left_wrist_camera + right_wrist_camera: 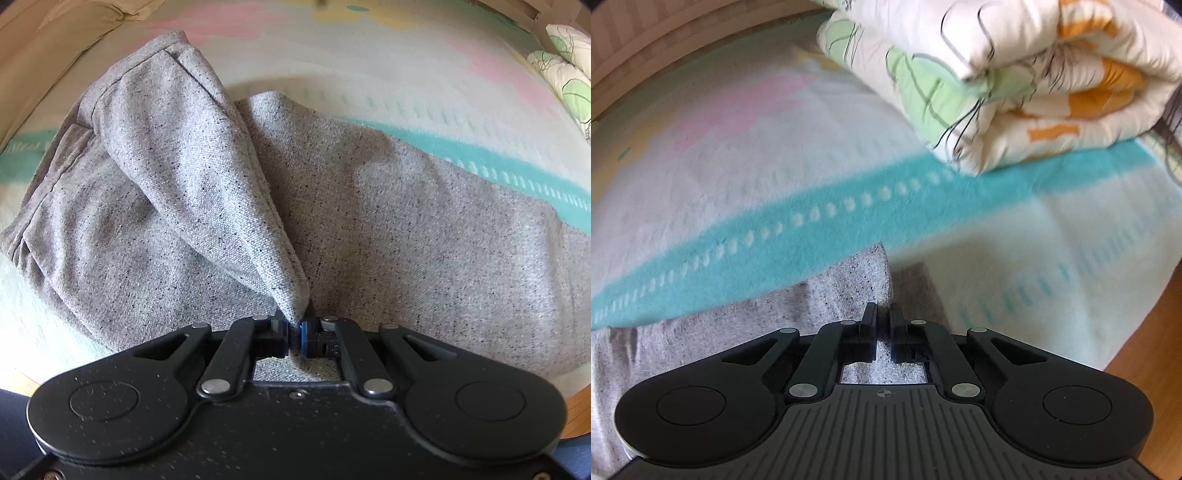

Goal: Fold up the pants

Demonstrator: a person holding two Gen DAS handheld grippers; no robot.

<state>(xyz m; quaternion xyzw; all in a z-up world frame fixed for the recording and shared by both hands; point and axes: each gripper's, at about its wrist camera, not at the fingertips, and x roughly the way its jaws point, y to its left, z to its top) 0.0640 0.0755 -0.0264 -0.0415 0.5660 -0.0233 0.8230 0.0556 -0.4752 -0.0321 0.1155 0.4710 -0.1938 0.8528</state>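
Grey speckled pants (369,229) lie spread on a pastel blanket (332,74). In the left wrist view a cone of the cloth rises from a hemmed end (173,48) down to my left gripper (294,330), which is shut on its tip. In the right wrist view another part of the pants (831,295) lies at the blanket's teal stripe (812,221). A ridge of its edge runs up into my right gripper (884,314), whose fingers stand almost together with grey cloth pinched between them. That view is blurred.
A folded quilt (1015,92) with green and orange print lies on the blanket beyond the right gripper, and its corner (569,74) shows at the far right. A tan cushion (55,37) sits at the far left. Wooden floor (1145,332) lies past the blanket's right edge.
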